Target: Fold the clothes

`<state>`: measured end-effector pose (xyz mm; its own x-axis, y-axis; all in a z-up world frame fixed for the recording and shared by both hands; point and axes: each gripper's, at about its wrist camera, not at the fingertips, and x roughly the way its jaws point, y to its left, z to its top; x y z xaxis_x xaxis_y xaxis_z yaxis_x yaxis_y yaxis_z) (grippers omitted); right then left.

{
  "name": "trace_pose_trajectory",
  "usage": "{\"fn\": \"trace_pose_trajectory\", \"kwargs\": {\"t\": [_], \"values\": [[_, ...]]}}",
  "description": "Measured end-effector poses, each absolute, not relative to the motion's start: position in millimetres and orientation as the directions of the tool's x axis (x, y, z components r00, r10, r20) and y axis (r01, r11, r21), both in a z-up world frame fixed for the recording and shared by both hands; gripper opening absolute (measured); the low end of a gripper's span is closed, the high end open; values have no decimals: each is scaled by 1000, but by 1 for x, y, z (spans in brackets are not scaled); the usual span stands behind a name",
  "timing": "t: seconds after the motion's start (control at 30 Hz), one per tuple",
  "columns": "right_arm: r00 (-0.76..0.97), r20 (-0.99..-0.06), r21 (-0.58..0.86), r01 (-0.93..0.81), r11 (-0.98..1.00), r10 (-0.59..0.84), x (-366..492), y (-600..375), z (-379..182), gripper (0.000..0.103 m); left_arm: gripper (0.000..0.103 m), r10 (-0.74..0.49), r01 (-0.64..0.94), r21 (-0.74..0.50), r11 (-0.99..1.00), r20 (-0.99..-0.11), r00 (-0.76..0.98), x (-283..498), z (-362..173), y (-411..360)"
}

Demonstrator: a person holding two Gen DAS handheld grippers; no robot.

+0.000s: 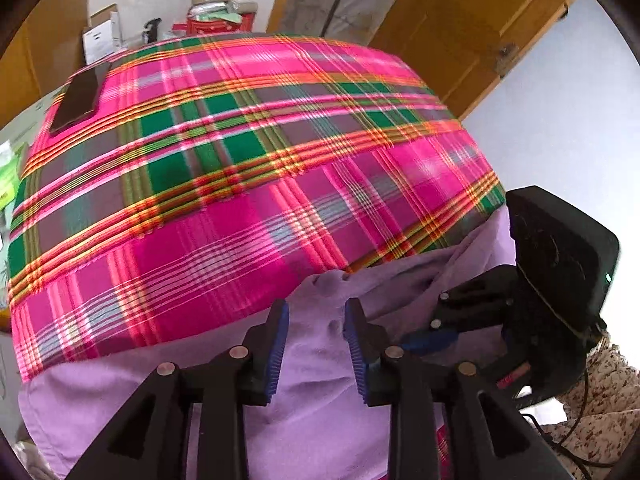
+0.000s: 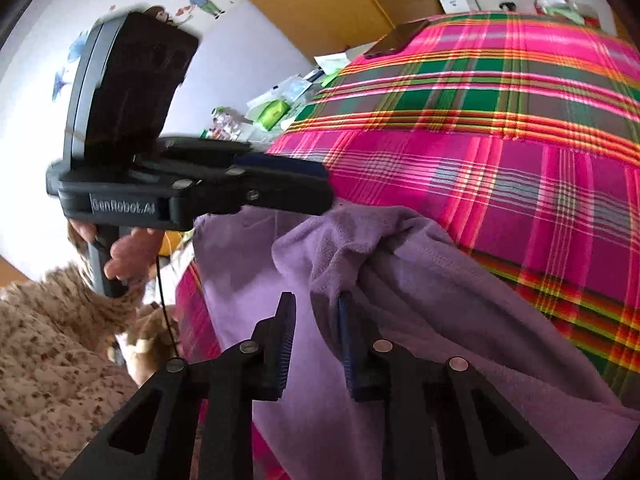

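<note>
The soft lilac fleece garment (image 1: 320, 364) lies bunched at the lower centre of both views on the pink-and-green plaid-covered worktop (image 1: 240, 168). One garment, two tools. The left tool (image 1: 316, 344) and right tool (image 2: 316, 344) each stand partly open, cloth between the pads but unpinched. Closing now would probably catch several layers (fleece clings), dragging the fold crooked. One dark flat phone (image 1: 78, 96) sits upper left.

One purple garment (image 1: 320, 400), one plaid cloth (image 1: 248, 168), one dark phone (image 1: 80, 96), two tools
</note>
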<state>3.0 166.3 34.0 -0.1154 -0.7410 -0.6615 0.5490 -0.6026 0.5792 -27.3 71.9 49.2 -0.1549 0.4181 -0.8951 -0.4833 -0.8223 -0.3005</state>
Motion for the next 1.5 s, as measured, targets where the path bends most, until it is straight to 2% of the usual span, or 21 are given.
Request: {"fn": "trace_pose_trajectory", "kwargs": {"t": [0.3, 0.43, 0.77, 0.9, 1.07, 1.5], "values": [[-143, -626, 548, 618, -564, -766, 18, 160, 38, 22, 30, 270, -505, -183, -844, -957, -104, -32, 34, 102], [-132, -609, 573, 608, -549, -782, 16, 157, 29, 23, 30, 137, -518, -63, -853, -985, -106, -30, 22, 114], [-132, -594, 586, 606, -539, -794, 16, 158, 24, 24, 32, -22, -537, 91, -838, -991, -134, -24, 9, 133], [-136, -580, 600, 596, -534, -803, 14, 162, 24, 24, 20, -22, -549, 100, -830, -989, -147, -22, 13, 134], [-152, -574, 601, 589, -540, -805, 13, 165, 23, 24, 11, 7, -538, 82, -839, -987, -161, -25, 20, 131], [-237, -598, 578, 534, -617, -765, -3, 174, 26, 25, 8, 147, -456, -33, -890, -965, -218, -48, 37, 106]]}}
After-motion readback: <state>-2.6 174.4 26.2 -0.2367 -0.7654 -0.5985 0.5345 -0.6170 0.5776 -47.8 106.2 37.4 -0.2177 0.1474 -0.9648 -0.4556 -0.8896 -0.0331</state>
